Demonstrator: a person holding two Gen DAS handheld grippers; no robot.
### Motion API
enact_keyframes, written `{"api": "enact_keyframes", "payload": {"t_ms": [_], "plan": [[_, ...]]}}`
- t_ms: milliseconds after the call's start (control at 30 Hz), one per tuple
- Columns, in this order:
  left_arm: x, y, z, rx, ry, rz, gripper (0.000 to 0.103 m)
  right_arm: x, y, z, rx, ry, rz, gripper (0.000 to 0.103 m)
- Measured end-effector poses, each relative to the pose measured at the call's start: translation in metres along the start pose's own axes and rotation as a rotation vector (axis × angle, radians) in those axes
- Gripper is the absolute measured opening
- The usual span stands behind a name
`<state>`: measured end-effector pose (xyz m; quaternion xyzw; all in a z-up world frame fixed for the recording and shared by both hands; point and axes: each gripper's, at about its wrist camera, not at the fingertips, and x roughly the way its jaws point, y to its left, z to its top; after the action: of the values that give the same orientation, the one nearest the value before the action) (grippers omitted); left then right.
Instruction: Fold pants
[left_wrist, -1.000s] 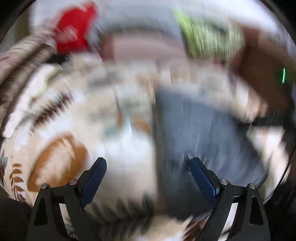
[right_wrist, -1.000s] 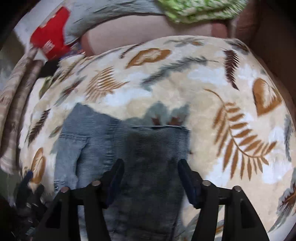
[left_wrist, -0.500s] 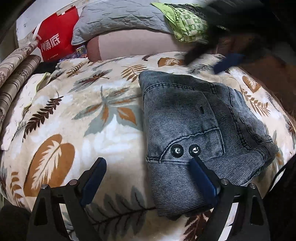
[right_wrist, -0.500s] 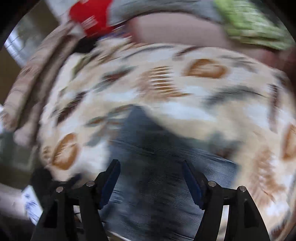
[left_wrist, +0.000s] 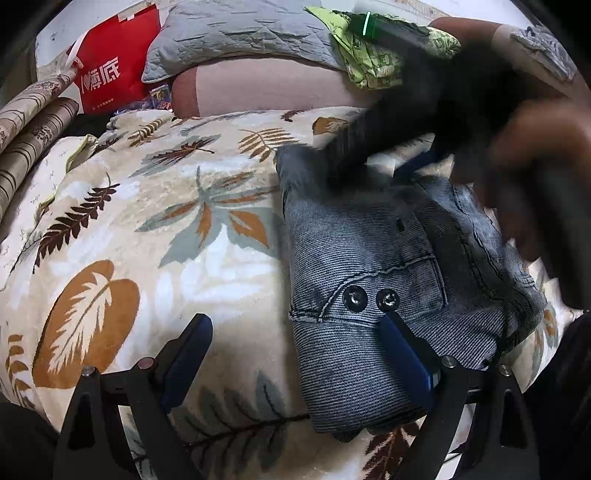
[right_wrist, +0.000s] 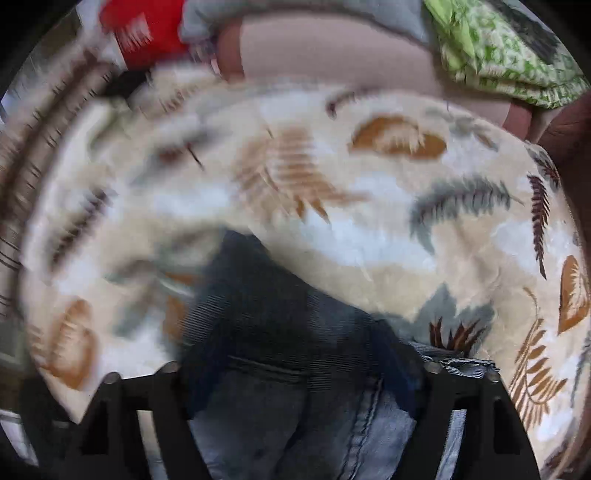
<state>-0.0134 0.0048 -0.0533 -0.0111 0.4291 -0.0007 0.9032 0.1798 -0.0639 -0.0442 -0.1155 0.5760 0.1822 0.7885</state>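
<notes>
The folded blue-grey denim pants (left_wrist: 373, 266) lie on a leaf-print blanket (left_wrist: 155, 236), with two metal snaps showing near their front edge. My left gripper (left_wrist: 295, 336) is open just above the blanket. Its right finger (left_wrist: 402, 350) hangs over the pants' near edge and its left finger is over bare blanket. My right gripper (left_wrist: 365, 162) is blurred over the far end of the pants. In the right wrist view the pants (right_wrist: 288, 325) lie under and between the fingers of my right gripper (right_wrist: 295, 365). Its jaws are opening and the pads do not press the cloth.
Behind the blanket lie a red paper bag (left_wrist: 110, 70), a grey quilted pillow (left_wrist: 240, 33), a pink bolster (left_wrist: 266, 85) and a green printed cloth (left_wrist: 373, 62). Striped rolled fabric (left_wrist: 29, 129) lines the left side. A person's hand (left_wrist: 535, 166) holds the right gripper.
The right gripper has swept down from the back onto the far end of the pants and its jaws stand wider. The left gripper's view went from blurred to steady and has barely shifted since.
</notes>
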Motion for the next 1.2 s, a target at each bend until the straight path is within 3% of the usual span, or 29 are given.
{"api": "enact_keyframes", "payload": {"t_ms": [67,167,267,400,467,500,700,733,767,800,833,867,900,1067,1133,1167,1200], "plan": [[-0.001,0.002,0.0,-0.004,-0.005,-0.009,0.093,0.004,-0.002,-0.005,-0.017,-0.035,0.004,0.08],[-0.007,0.009,0.003,-0.048,-0.013,-0.041,0.092,-0.04,-0.017,-0.022,0.06,-0.129,0.075,0.08],[-0.021,0.019,0.006,-0.109,-0.063,-0.047,0.092,-0.085,-0.044,-0.059,0.142,-0.21,0.107,0.081],[-0.024,0.03,0.011,-0.175,-0.085,-0.027,0.092,-0.093,-0.074,-0.123,0.25,-0.18,0.176,0.082],[-0.006,0.02,0.01,-0.116,0.018,-0.01,0.092,-0.045,-0.078,-0.148,0.22,-0.017,0.102,0.082],[0.0,0.014,0.007,-0.078,0.044,-0.003,0.092,-0.034,-0.08,-0.152,0.223,-0.027,0.109,0.082],[-0.043,0.011,0.02,-0.098,-0.129,0.041,0.092,-0.096,-0.088,-0.171,0.291,-0.269,0.154,0.082],[-0.037,0.004,0.02,-0.065,-0.108,0.058,0.093,-0.095,-0.09,-0.176,0.3,-0.276,0.175,0.083],[-0.027,-0.003,0.018,-0.024,-0.056,0.066,0.093,-0.088,-0.09,-0.181,0.305,-0.259,0.183,0.084],[-0.011,-0.013,0.013,0.036,0.028,0.083,0.093,-0.066,-0.088,-0.187,0.294,-0.182,0.149,0.084],[0.001,-0.021,0.006,0.094,0.063,0.119,0.093,-0.047,-0.087,-0.191,0.293,-0.116,0.124,0.084],[-0.006,-0.02,0.006,0.091,0.007,0.12,0.093,-0.038,-0.091,-0.197,0.321,-0.11,0.145,0.086],[-0.012,-0.019,0.008,0.087,-0.001,0.121,0.093,-0.045,-0.097,-0.201,0.355,-0.152,0.173,0.086],[-0.032,-0.015,0.022,0.017,-0.063,0.069,0.093,-0.083,-0.105,-0.204,0.359,-0.281,0.133,0.087],[-0.017,-0.026,0.017,0.067,-0.01,0.063,0.093,-0.071,-0.099,-0.205,0.325,-0.232,0.109,0.089],[-0.002,-0.036,0.01,0.136,0.047,0.083,0.093,-0.052,-0.094,-0.205,0.29,-0.149,0.059,0.089],[0.001,-0.04,0.006,0.174,0.039,0.101,0.093,-0.044,-0.095,-0.209,0.278,-0.12,0.051,0.089]]}}
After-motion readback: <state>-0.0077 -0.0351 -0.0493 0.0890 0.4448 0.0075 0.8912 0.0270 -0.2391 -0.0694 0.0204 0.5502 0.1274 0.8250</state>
